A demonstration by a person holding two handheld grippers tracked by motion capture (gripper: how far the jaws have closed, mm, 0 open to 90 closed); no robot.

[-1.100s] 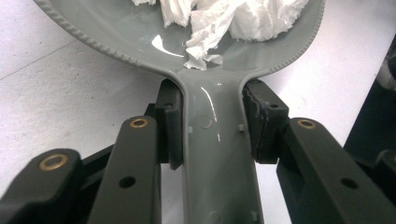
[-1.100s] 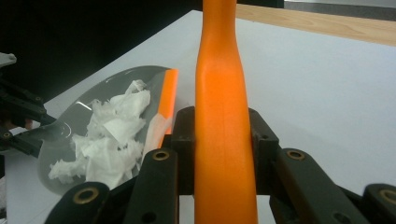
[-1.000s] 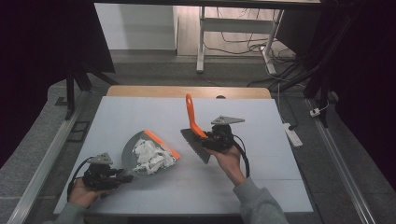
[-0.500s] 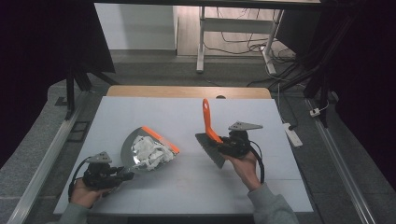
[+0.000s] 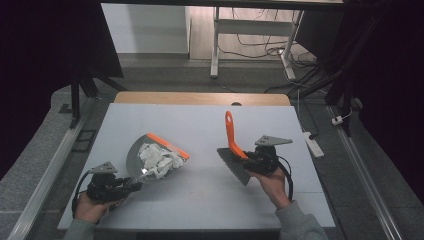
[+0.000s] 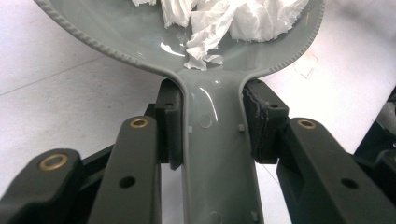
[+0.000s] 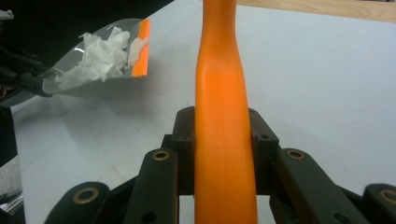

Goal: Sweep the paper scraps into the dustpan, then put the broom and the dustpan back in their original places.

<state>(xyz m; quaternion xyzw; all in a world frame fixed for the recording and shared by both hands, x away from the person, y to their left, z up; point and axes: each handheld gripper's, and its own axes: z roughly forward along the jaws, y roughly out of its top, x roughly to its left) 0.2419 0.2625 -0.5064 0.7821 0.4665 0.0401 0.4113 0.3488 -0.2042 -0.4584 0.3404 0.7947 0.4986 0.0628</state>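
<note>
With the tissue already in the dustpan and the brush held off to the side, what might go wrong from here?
1. The crumpled tissue sits heaped near the orange lip of the dustpan; tilting it forward could spill the tissue onto the table.
2. The left gripper pinches only the dustpan's narrow handle, so the pan might twist.
3. The brush in the right gripper could swing into the pan.

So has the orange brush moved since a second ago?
Yes. The brush, clamped in the right gripper, has shifted to the right in the high view, away from the dustpan and toward the table's right edge.
</note>
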